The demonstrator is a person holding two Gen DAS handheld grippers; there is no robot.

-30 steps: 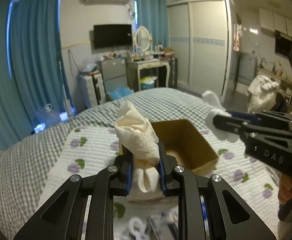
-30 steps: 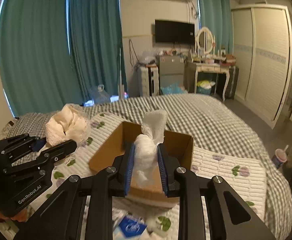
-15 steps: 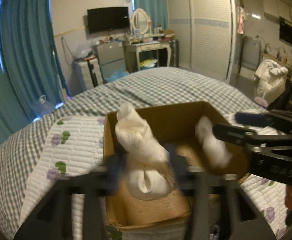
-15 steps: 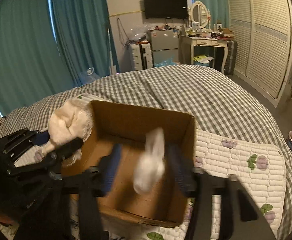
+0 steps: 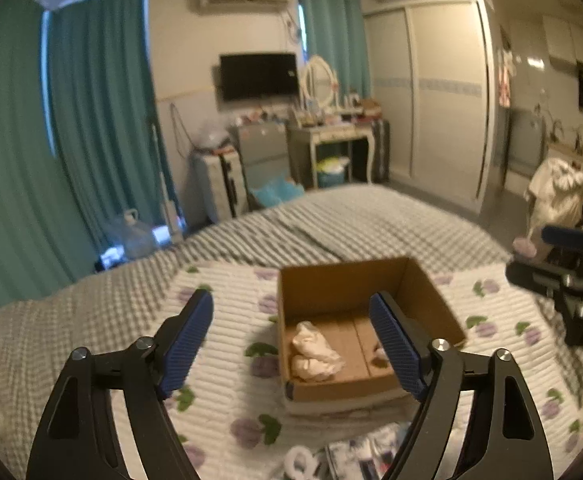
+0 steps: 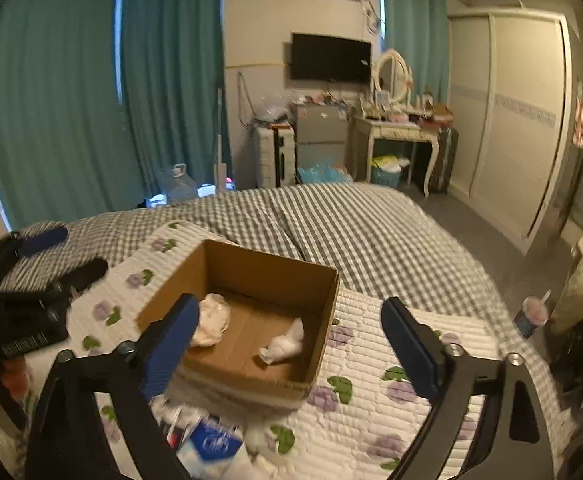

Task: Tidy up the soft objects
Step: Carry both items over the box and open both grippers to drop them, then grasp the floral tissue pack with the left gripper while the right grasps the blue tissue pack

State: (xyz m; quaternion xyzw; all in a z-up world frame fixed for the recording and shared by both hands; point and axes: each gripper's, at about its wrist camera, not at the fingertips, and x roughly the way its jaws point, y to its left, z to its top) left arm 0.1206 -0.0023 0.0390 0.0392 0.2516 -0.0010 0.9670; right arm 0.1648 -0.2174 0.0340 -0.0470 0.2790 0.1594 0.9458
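An open cardboard box [image 5: 431, 292] [image 6: 267, 268] sits on a white quilted mat with purple flowers on the bed. A cream cloth [image 5: 313, 352] [image 6: 211, 320] lies at the box's left side. A white cloth [image 6: 285, 344] lies at its right, mostly hidden behind my finger in the left wrist view. My left gripper [image 5: 291, 332] is open and empty above and in front of the box. My right gripper [image 6: 287, 332] is open and empty above the box. Each gripper shows at the edge of the other's view: the right [image 5: 563, 276], the left [image 6: 31, 280].
Small packets and a white item [image 6: 211, 444] [image 5: 355, 456] lie on the mat [image 5: 227, 360] in front of the box. The grey checked bedspread [image 6: 351, 232] stretches behind. A wardrobe, dresser, TV and teal curtains stand beyond the bed. A cup [image 6: 533, 314] stands on the floor at right.
Both grippers opened and dropped their cloths into the box, then pulled up and back. The cream and white cloths now lie on the box floor.
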